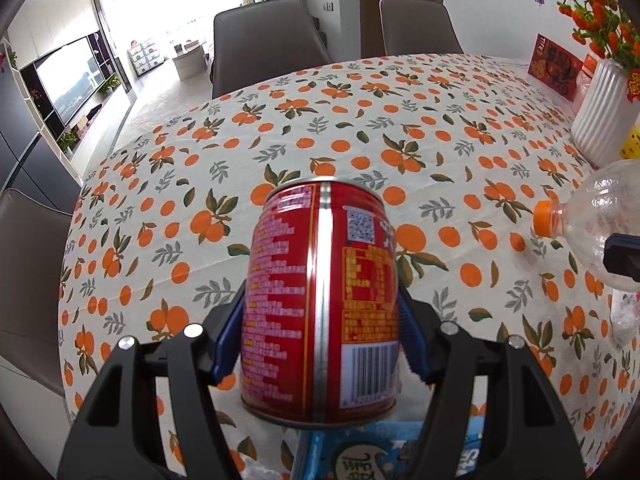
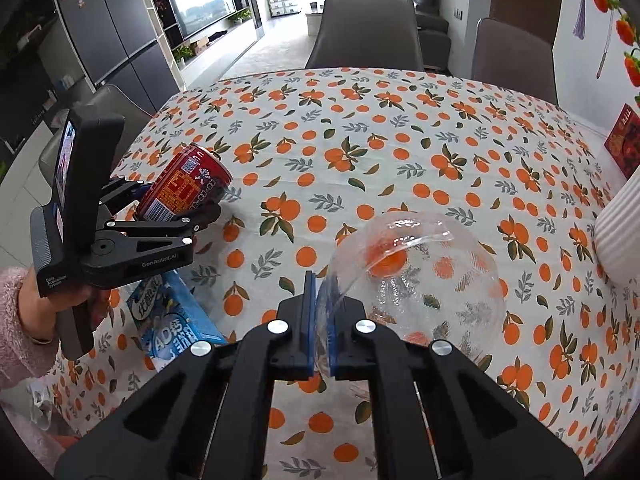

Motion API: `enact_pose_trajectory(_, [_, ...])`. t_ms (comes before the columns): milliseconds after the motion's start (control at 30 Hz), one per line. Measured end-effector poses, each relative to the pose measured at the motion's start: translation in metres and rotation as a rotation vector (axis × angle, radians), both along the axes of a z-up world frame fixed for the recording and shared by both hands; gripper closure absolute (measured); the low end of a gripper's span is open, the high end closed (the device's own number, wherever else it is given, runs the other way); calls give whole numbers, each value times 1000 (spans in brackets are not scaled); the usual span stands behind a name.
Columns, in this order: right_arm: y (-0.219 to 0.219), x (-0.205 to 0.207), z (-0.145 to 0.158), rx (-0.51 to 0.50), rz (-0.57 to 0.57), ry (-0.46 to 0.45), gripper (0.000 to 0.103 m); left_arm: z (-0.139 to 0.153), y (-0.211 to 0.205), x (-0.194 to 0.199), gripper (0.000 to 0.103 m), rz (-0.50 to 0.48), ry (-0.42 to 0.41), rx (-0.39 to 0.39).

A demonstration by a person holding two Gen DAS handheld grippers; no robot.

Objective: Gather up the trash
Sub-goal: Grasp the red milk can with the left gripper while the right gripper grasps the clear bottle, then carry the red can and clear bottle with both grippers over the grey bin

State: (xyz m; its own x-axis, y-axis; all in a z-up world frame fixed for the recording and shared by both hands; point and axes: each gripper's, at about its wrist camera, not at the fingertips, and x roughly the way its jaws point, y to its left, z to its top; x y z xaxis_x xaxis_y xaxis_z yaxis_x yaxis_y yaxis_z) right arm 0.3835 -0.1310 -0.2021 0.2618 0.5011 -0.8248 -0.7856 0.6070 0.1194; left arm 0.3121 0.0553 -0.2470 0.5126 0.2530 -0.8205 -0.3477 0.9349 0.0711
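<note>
Orange-print worktop [image 2: 360, 152] carries a blue carton [image 2: 176, 328] not yet collected. We find the clear plastic bottle [image 2: 420, 272] pinched flat in the right tool [image 2: 322, 320], the red can [image 1: 320, 300] clamped across the left tool [image 1: 320, 336], both seemingly clear of the cloth. Disposal remains outstanding.

Clear bottle [image 2: 420, 280] in right claw [image 2: 322, 320]

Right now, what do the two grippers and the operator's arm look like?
Both grippers, left gripper and right gripper, are black plastic scissor-link frames with silver pivot pins and blue finger pads. The left one carries white "GenRobot.AI" lettering and a small lit screen. Fuzzy pink sleeve.
</note>
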Motion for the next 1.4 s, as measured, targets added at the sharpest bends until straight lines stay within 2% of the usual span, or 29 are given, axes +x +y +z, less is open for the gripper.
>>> enact_pose_trajectory(267, [12,-52,45,37,5,-61,99,46,13,-48,37,-22,-64,38])
enact_pose_trajectory(467, [28,-118,68,85,26,-69,99,70,26,-111,37,-18,-83,54])
enact_pose_trajectory(600, [41,-171,80,108,96,-65,99,79,35,-165,37,23,-91,57])
enact_pose_trajectory(833, [69,-264,88,153,299,-26,99,91,46,-295,37,209,-96,78])
enact_pose_trajectory(1100, [102,-379,71,158,531,44,99,83,47,-446,37,431,-46,76])
enact_pose_trajectory(1300, [143,-468,59,128,695,83,99,76,65,-539,37,570,-21,60])
enact_pose_trajectory(1400, [167,-498,54,116,735,89,99,71,85,-578,37,618,-24,47])
